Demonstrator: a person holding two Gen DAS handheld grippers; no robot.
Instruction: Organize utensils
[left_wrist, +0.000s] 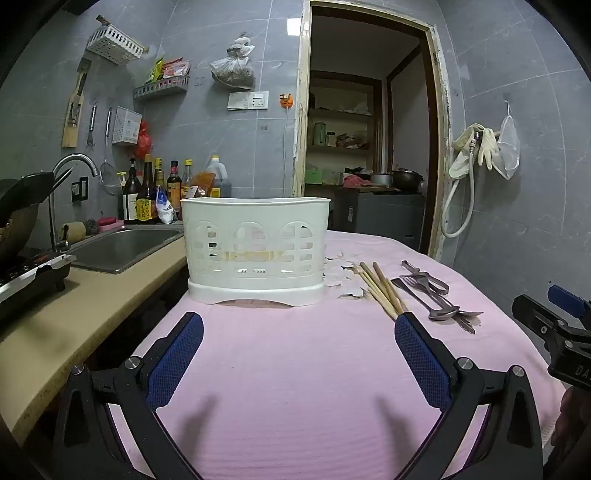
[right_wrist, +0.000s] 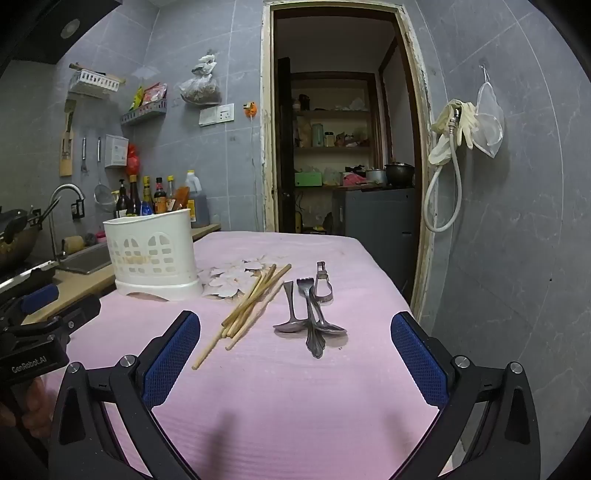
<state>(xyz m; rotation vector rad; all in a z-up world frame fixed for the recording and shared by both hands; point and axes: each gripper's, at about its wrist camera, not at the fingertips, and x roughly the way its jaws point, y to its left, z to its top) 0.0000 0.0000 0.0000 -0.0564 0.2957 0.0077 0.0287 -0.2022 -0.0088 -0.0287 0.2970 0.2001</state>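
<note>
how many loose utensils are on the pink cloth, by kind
chopsticks: about 6, bunched and overlapping, so not certain
spoons: 2
fork: 1
peeler-like metal tool: 1
total: about 10, all lying beside the white holder, none visibly in it

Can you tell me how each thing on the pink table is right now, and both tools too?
White holder: upright, looks empty.
Chopsticks: lying loose in a bunch.
Spoons: lying flat, under the fork.
Fork: lying across the spoons.
Peeler: lying flat.
Left tool: open, empty.
Right tool: open, empty.
</note>
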